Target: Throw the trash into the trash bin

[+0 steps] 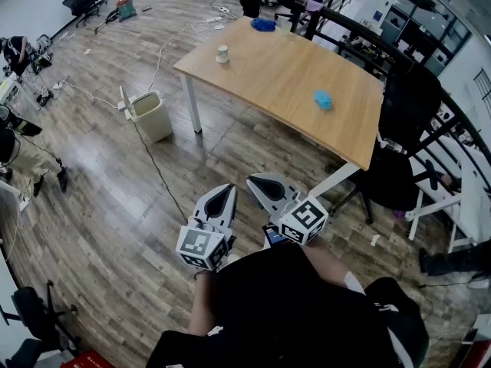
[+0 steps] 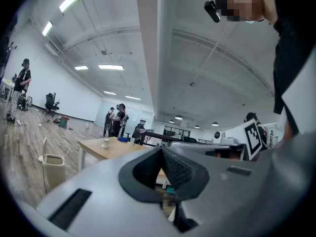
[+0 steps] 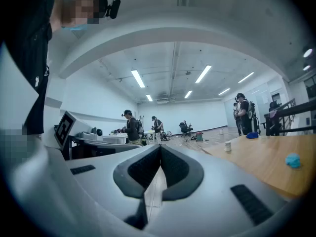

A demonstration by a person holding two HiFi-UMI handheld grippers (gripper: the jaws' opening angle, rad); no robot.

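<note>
A crumpled blue piece of trash (image 1: pixel 323 99) lies on the wooden table (image 1: pixel 284 75), near its right end; the right gripper view shows this trash (image 3: pixel 293 160) too. A beige trash bin (image 1: pixel 151 115) stands on the floor left of the table, and the left gripper view has the bin (image 2: pixel 53 169) at its lower left. My left gripper (image 1: pixel 228 188) and right gripper (image 1: pixel 253 179) hang side by side in front of my body, well short of the table. Both are shut with nothing between the jaws, as the left gripper (image 2: pixel 162 152) and right gripper (image 3: pixel 160 149) show in their own views.
A white cup (image 1: pixel 222 54) and a blue bundle (image 1: pixel 263 24) sit at the table's far end. Cables (image 1: pixel 157 167) run across the wooden floor near the bin. A black office chair (image 1: pixel 399 159) stands at the table's right. People stand at the room's far side.
</note>
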